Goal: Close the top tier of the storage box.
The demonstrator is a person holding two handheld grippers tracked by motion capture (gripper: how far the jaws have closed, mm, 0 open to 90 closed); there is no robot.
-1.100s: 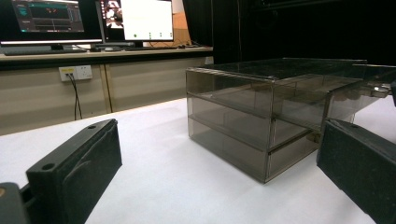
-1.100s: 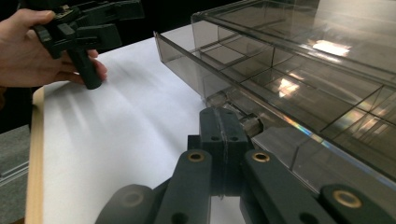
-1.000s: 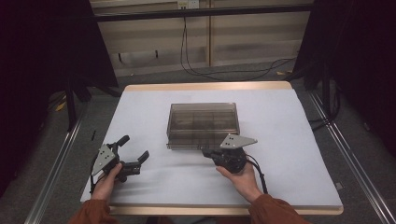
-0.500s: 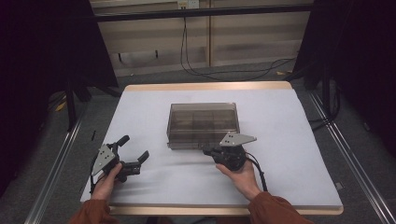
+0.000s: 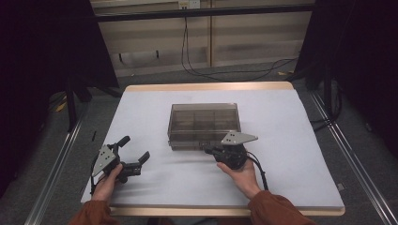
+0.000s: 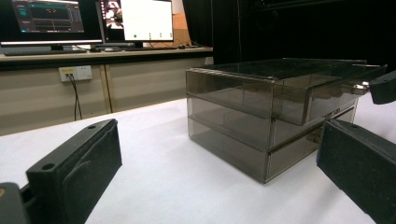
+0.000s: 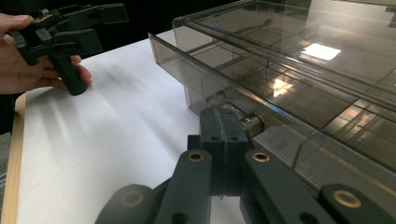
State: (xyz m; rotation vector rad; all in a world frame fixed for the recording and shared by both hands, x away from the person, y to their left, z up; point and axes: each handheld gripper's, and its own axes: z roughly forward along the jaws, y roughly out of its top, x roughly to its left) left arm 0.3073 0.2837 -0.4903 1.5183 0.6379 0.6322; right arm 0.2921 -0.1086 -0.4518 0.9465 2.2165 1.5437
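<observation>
Smoky clear drawer box is seen near the middle of the white tabletop, its long front turned toward the person. Stacked drawers are shown in the left gripper view, and the top drawer is drawn out a little from the casing, its divided compartments visible through the clear plastic. A small metal knob is fixed on the front of that drawer.

The right gripper is held at the front edge of the box, just right of its middle, by the right hand. In the right gripper view its jaws are seen pressed together, with the tips touching or just beside the knob; whether the knob is actually pinched between them cannot be told.

The left gripper is held by the left hand low over the front left part of the tabletop, well apart from the box. Its jaws are spread wide, with nothing between them, and the box is framed between them in the left gripper view
</observation>
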